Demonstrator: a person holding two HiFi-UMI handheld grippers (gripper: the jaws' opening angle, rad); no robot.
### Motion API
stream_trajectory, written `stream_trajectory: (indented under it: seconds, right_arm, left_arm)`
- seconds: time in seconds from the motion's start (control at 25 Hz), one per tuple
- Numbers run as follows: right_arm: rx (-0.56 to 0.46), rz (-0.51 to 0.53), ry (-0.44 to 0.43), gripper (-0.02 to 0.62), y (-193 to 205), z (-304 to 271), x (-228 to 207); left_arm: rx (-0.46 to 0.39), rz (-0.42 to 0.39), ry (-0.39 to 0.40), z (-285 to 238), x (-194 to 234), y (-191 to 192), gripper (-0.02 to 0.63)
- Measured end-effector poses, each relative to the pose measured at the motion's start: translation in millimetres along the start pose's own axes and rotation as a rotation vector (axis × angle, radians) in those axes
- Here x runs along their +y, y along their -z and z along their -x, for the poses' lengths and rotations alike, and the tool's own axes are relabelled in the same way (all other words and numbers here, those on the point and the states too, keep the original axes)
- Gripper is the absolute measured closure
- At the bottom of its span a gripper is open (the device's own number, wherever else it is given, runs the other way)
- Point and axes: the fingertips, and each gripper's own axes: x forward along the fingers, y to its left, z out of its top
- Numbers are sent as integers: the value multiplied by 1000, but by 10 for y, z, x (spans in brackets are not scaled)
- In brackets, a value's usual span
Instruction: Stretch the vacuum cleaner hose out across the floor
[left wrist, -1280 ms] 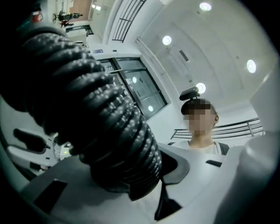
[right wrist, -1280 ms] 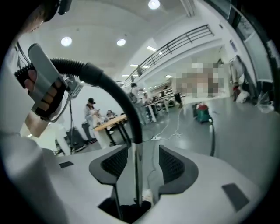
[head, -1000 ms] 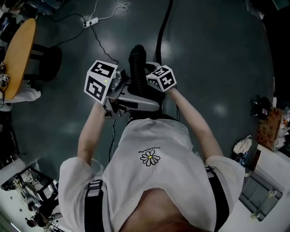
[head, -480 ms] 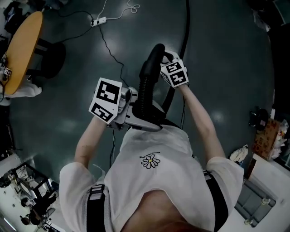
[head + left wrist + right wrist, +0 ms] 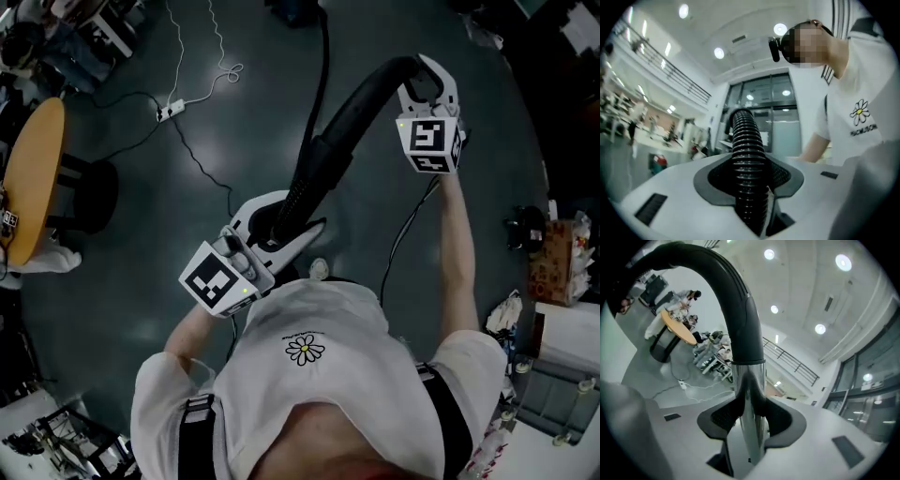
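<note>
Black ribbed vacuum cleaner hose (image 5: 319, 169) spans diagonally through the centre of the head view, long axis running from lower left to upper right. It is held in the air between both grippers, above the dark grey floor (image 5: 487, 234).

Left arm: bent, forearm close to the white shirt (image 5: 309, 347), hand at lower centre-left. The left gripper (image 5: 279, 225) points toward the upper right. In the left gripper view, its dark pads (image 5: 712, 180) are clenched on the ribbed section, which runs straight away from the camera and curves at its far end.

Right arm: extended nearly straight toward the upper right of the head view. The right gripper (image 5: 424, 80) sits at the far upper end of the hose. In the right gripper view, a polished chrome tube (image 5: 749, 427) stands between its pads (image 5: 717, 420) and is grasped by them; these jaws have just been closing. Above the chrome tube, a smooth black curved handle section (image 5: 726, 291) arcs to the upper left of that view.

Surroundings: a round wooden table (image 5: 33, 159) at the left edge and a white power strip (image 5: 169, 112) at upper left, both well apart from the hose.
</note>
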Motion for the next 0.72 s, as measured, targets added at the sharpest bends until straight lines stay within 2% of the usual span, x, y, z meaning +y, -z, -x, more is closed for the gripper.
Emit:
stream_trajectory:
  seconds: [0.08, 0.12, 0.2, 0.24, 0.32, 0.36, 0.4, 0.44, 0.52, 0.56, 0.64, 0.72]
  right_arm:
    - [8, 49, 110, 409, 0, 207, -435]
    - [13, 74, 151, 410, -5, 289, -600]
    - [34, 90, 206, 408, 35, 431, -855]
    - [58, 73, 227, 408, 105, 493, -964]
    - [133, 4, 268, 408, 362, 616, -1168]
    - [166, -23, 281, 410, 503, 694, -1242]
    - [180, -27, 281, 410, 603, 784, -1273]
    - [176, -5, 271, 410, 640, 877, -1261]
    - [133, 100, 253, 410, 546, 1029, -1168]
    - [107, 167, 254, 410, 453, 1091, -1121]
    - [70, 310, 268, 410, 260, 1196, -1029]
    - [44, 467, 266, 410, 75, 1281, -869]
  left_arm:
    - [-76, -55, -156, 1, 178, -174, 450]
    - [-111, -56, -187, 0, 222, -281, 444]
    - [-199, 8, -168, -6, 232, -528, 442]
    - [-275, 109, -120, 28, 251, -670, 440]
    - [-520, 464, 36, 251, 416, -1005, 440]
    - [-630, 606, 104, 383, 509, -1171, 440]
    - [-672, 636, 130, 466, 557, -1295, 440]
    - [-642, 562, 115, 485, 553, -1362, 440]
    - [-514, 380, 89, 385, 461, -1419, 440]
    - [-473, 358, 116, 294, 409, -1447, 440]
    - [-401, 409, 218, 28, 352, -1444, 440]
    - [-301, 498, 308, -324, 353, -1335, 440]
